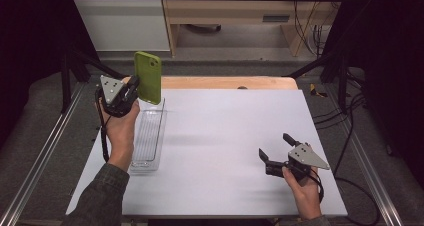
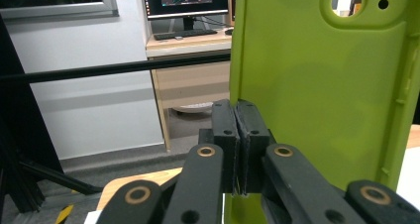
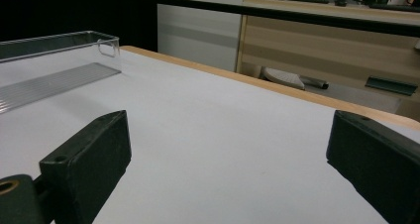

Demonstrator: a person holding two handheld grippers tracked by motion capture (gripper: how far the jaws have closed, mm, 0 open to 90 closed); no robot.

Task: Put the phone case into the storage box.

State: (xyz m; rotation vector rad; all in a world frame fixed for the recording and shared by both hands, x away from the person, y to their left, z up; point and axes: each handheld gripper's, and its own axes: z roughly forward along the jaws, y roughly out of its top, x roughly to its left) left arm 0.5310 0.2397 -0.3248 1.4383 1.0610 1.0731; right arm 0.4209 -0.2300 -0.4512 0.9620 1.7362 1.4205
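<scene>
Green phone case [image 1: 148, 77] is standing upright in the clenched left tool [image 1: 131, 90], pinched by one edge above the clear tray [image 1: 148, 158], and risking pivoting loose, while the right tool [image 1: 274, 148] is idling released.

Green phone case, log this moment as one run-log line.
left gripper: shut on case, upright over tray | right gripper: open, nothing held, low over table
</scene>
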